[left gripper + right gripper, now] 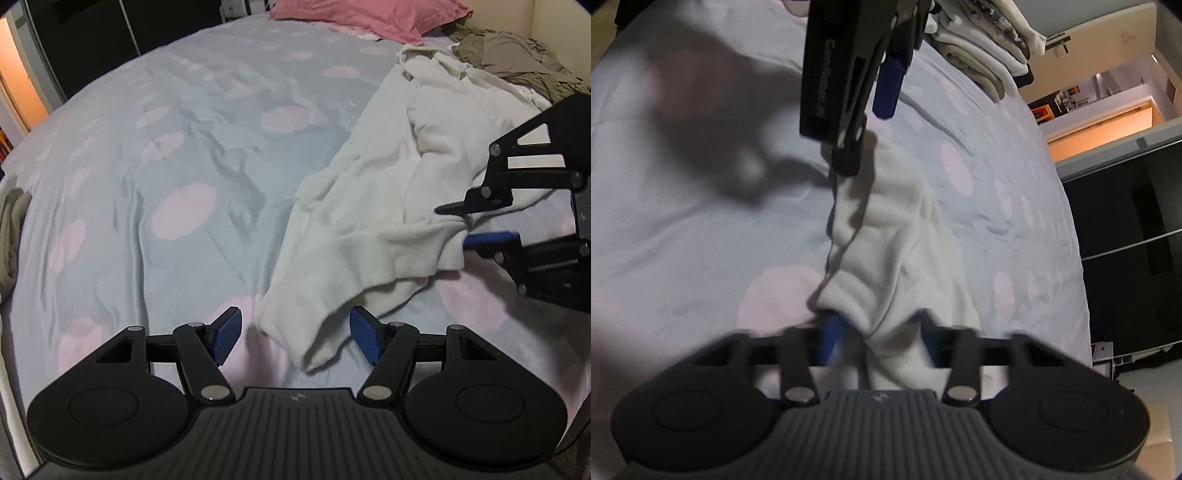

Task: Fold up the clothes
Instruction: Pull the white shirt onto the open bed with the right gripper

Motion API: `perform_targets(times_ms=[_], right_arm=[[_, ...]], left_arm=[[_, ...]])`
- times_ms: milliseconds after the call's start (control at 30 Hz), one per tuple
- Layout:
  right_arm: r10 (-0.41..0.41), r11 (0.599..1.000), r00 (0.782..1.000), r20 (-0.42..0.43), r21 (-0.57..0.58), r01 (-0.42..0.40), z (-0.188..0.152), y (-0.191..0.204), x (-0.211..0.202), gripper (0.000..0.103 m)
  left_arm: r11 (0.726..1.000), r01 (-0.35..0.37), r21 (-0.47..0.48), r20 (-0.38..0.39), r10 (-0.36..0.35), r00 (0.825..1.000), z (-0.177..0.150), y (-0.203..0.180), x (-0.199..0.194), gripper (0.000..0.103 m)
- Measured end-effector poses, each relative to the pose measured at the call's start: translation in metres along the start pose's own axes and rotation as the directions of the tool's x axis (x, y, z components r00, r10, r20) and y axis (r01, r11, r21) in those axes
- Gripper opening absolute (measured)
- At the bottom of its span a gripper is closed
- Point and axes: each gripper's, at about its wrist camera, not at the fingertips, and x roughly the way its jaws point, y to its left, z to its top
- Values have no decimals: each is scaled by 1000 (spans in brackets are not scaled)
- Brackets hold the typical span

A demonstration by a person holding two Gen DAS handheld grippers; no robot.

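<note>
The white garment (354, 221) lies on the bed (147, 184), right of middle. The right tongs (467, 223) pinch its edge. The left tongs (295, 336) are wide open and empty; next, I think, they must grab the near corner.

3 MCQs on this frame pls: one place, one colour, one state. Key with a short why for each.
1. Where does the pink pillow lie?
A. at the far end of the bed
B. between the left gripper's fingers
C. on the folded stack

2. What colour is the garment being handled?
A. olive
B. white
C. black

3. How is the left gripper?
A. shut on the garment
B. shut on nothing
C. open

Key:
1 A: the pink pillow sits at the far end of the bed.
2 B: the white garment lies across the spotted cover.
3 C: the left gripper has its pads wide apart; only the right gripper pinches cloth.
</note>
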Motion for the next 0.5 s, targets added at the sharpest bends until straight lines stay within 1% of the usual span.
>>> perform_targets(times_ms=[67,100,133,167,200,233,267,333,400,433,500], right_arm=[[11,998,1000,12,69,-11,-1,-13,-5,14],[16,994,1000,20,107,-18,-1,-20,-7,14],[14,982,999,31,187,-20,-3,-32,-10,13],[11,961,999,43,276,-22,-4,-45,-14,13],[-2,926,999,52,377,-18,-8,-60,-16,13],[-24,879,999,49,477,-2,-14,-76,-19,13],[-47,821,998,41,571,15,-20,-93,-21,13],[-80,717,997,-1,695,59,-33,-118,-24,13],[-96,621,994,-52,777,100,-46,-137,-27,13],[-96,585,993,-71,803,114,-52,-145,-27,13],[-99,548,988,-117,822,152,-63,-153,-26,13]], left_arm=[[1000,-3,15,25,2,1000,2,-1,-6,64],[1000,-1,19,41,0,999,2,-1,-9,64],[1000,3,21,51,-4,999,2,-1,-11,64],[1000,7,23,62,-9,998,2,-2,-13,64],[1000,11,25,72,-13,997,2,-2,-15,64],[999,10,35,80,-13,997,2,-5,-16,64],[999,9,44,87,-13,996,1,-7,-17,64],[998,1,67,97,-7,995,1,-13,-20,64],[995,-7,102,113,-5,994,5,-20,-24,64],[993,-11,120,124,-4,992,7,-24,-26,64],[987,-24,162,146,0,989,13,-32,-29,64]])
